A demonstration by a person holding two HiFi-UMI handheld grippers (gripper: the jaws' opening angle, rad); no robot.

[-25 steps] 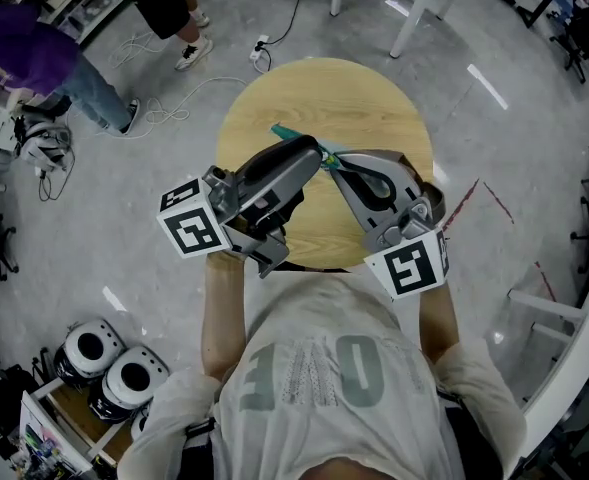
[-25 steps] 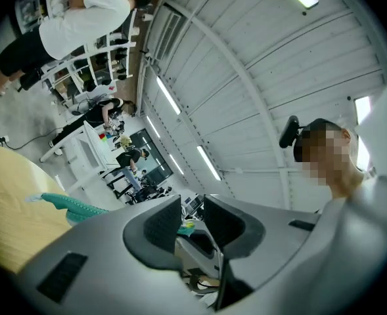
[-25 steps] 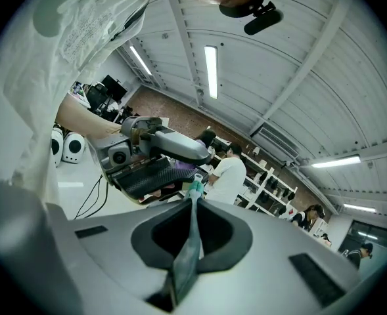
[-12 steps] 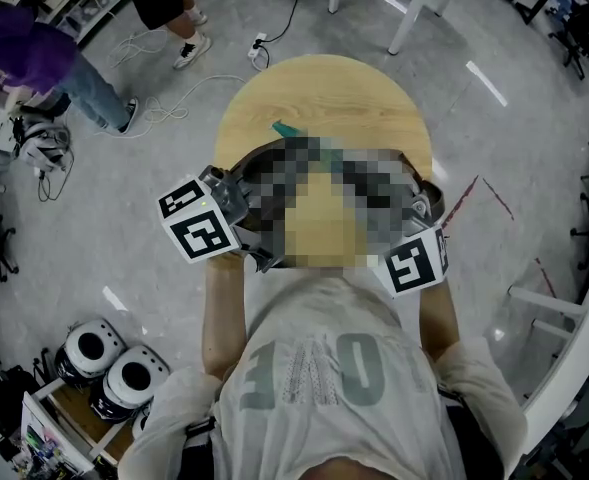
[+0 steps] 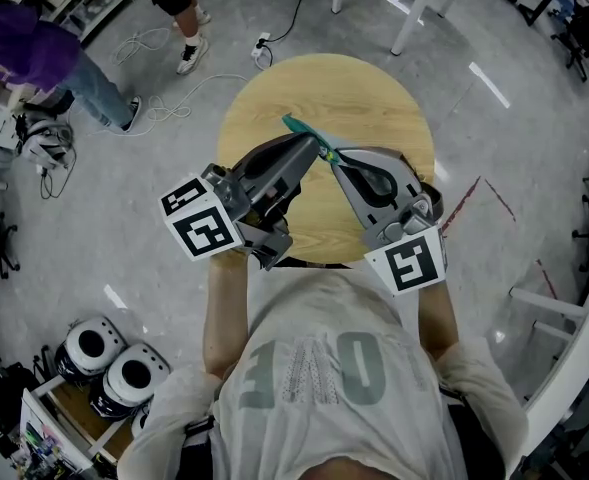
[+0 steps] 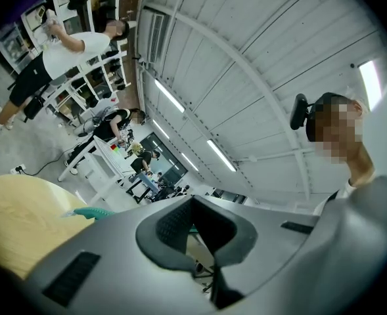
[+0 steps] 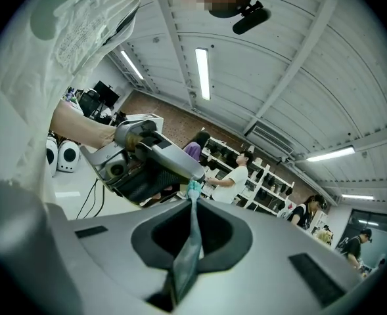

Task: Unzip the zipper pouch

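Head view: left gripper [image 5: 312, 148] and right gripper [image 5: 336, 158] meet tip to tip above a round wooden table [image 5: 364, 88]. The teal zipper pouch [image 5: 299, 130] is held in the air where they meet, one end poking out beyond the left tips, away from the person. Left gripper view: jaws have just been closing and now sit together. A sliver of teal shows in the notch between them, and more of the pouch [image 6: 91, 212] trails off to the tool's left, over the table [image 6: 16, 222]. Right gripper view: jaws clamped narrow on a strip of teal fabric [image 7: 192, 231] that runs straight ahead to the left gripper's tips, which pinch its far end. Cannot tell whether the left has the slider tab or only cloth. Risks, my reading: if it is cloth, pulling apart would only stretch the pouch. Either thin hold could slip under tension and drop it. A pull off the line of the zip could jam the slider. Surface: pale wood, smooth, below both tools. Room: grey floor [image 5: 124, 218] with cables [image 5: 174, 98] and a person in a purple top [image 5: 29, 48] far to the left. Shelving [image 7: 259, 189] and ceiling strip lights [image 7: 203, 71] lie ahead of the right tool.
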